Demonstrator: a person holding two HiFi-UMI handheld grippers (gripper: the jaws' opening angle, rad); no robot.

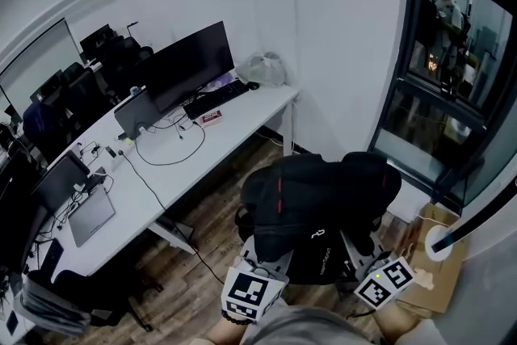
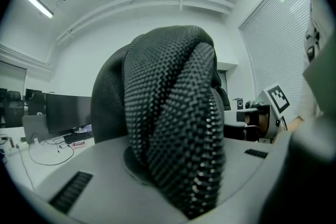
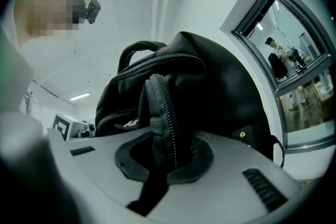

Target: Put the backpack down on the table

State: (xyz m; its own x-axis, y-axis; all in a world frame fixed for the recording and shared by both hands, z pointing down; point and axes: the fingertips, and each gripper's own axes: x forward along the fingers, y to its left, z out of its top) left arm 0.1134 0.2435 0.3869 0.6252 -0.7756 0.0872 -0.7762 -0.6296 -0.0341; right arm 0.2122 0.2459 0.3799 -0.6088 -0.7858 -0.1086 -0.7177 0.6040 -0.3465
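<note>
A black backpack (image 1: 319, 190) hangs in the air in front of me, over the wooden floor and to the right of the white table (image 1: 242, 133). Both grippers hold it from below. My left gripper (image 1: 271, 254) is shut on a padded mesh part of the backpack (image 2: 173, 113), which bulges up from between its jaws. My right gripper (image 1: 355, 250) is shut on a fold of fabric with a zipper (image 3: 167, 113) running through it. The bag's top handle (image 3: 137, 50) shows in the right gripper view. The backpack is apart from the table.
On the table stand a dark monitor (image 1: 190, 65), a keyboard (image 1: 216, 99), a laptop (image 1: 90, 214), loose cables and a white bag (image 1: 265, 69) at the far end. Office chairs (image 1: 69, 93) stand behind it. A cardboard box (image 1: 432, 271) sits on the floor at right, below a dark-framed window (image 1: 452, 61).
</note>
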